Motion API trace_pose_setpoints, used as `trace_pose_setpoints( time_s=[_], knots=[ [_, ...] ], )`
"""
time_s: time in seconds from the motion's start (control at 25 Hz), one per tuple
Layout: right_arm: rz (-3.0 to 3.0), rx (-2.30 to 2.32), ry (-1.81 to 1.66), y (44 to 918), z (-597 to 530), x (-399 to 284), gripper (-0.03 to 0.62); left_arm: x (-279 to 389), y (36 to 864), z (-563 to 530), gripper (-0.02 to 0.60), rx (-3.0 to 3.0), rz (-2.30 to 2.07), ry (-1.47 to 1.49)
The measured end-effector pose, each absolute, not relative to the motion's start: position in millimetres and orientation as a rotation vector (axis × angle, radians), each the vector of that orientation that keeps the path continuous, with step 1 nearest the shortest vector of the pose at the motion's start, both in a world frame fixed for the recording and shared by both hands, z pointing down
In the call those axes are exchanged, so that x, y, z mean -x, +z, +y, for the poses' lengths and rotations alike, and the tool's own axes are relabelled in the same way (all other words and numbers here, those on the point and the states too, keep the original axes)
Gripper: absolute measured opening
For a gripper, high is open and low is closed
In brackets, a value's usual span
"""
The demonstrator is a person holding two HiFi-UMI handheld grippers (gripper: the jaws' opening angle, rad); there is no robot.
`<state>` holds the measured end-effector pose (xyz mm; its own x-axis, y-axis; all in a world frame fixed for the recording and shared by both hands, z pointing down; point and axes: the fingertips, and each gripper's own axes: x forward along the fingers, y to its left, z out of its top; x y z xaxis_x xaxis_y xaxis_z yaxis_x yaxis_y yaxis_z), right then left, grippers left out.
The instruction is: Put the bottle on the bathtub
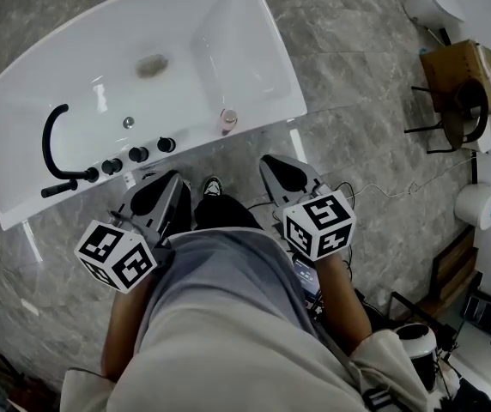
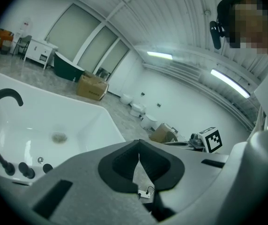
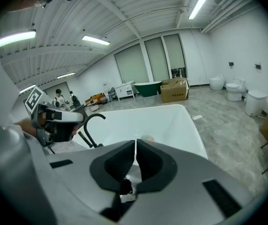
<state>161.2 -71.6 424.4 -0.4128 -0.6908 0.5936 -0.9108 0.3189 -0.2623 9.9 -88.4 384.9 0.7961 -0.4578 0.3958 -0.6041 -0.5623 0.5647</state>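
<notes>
Bathtub rim (image 1: 22,144) holds a pink bottle (image 1: 228,120); left gripper (image 1: 161,183) and right gripper (image 1: 281,168) clenched empty.

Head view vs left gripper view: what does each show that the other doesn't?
Head view only: the small pink bottle standing on the tub's near rim. Left gripper view only: the left claw shut on nothing, a ceiling strip light, and a dark green tub far back. Both: the white bathtub and its black curved faucet.
</notes>
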Motion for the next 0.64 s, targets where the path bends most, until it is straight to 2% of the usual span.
trace_pose_setpoints(
  time_s=[0.64],
  knots=[
    [-2.236, -1.409, 0.793, 407, -71, -171, 0.017, -28, 389, -103, 0.008, -2.256, -0.767, 0.320]
  ],
)
